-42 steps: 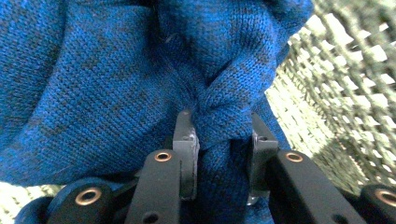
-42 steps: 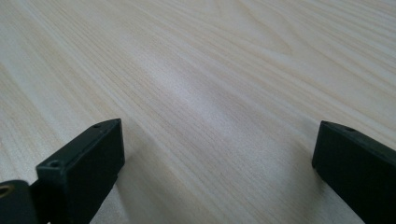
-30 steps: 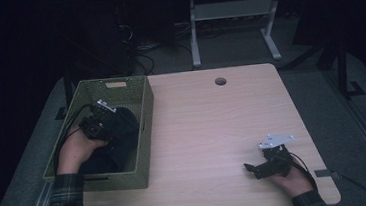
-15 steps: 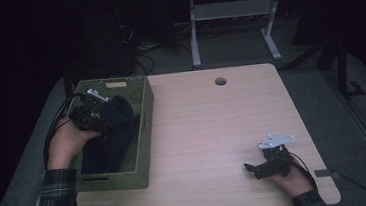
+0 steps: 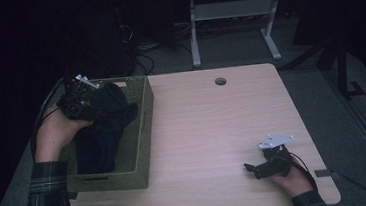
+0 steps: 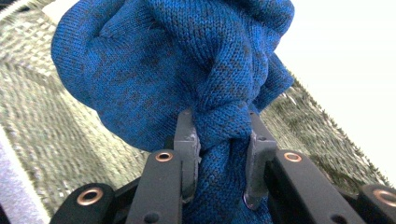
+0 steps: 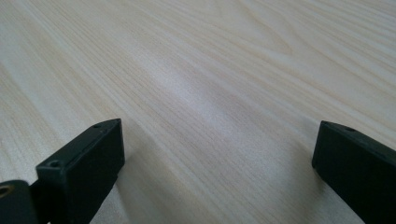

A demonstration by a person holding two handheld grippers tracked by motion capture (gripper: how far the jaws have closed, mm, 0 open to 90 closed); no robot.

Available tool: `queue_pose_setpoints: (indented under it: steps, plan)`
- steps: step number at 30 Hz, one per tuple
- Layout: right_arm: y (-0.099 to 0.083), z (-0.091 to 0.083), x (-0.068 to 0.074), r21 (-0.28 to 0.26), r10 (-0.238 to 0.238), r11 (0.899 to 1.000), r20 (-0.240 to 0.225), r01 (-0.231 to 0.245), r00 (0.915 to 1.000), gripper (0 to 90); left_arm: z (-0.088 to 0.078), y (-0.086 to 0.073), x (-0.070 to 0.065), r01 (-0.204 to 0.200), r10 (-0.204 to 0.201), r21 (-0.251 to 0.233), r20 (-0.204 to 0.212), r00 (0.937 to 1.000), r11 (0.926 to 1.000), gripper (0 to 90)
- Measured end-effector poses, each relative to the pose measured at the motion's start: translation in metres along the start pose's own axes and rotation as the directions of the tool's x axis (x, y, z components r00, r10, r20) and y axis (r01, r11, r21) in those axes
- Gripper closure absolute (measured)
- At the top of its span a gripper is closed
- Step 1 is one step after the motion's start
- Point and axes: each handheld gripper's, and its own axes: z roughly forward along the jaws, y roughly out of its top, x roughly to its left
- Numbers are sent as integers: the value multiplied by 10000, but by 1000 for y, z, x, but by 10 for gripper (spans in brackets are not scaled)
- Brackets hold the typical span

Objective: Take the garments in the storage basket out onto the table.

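Left gripper (image 6: 219, 154) clamped on a bunched fold of blue knit cloth (image 6: 187, 70), above the woven basket (image 5: 144, 136) at frame left. Right gripper (image 5: 252, 169) wide apart, nothing between, low on the wooden table (image 5: 213, 130) at lower right.

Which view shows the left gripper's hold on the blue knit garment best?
The left gripper view: the blue knit garment is bunched and pinched between the left gripper pads, stitches sharp. The high view shows it as a dark mass hanging from that gripper into the woven basket. The right gripper view shows bare table.
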Motion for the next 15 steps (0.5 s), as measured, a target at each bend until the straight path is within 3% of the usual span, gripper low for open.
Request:
queue_pose_setpoints:
  steps: [4,11,15]
  plan:
    - [0,0,0,-1,0,10000,-1,0,10000,20,-8,4,0,-65,65,-94,2,10000,9999,717]
    - [0,0,0,3,1,10000,0,-1,10000,20,-19,14,-5,-197,216,-404,463,9987,9990,718]
    - [0,0,0,5,0,10000,-1,0,10000,20,-27,22,-9,-345,374,-584,503,9980,9977,719]
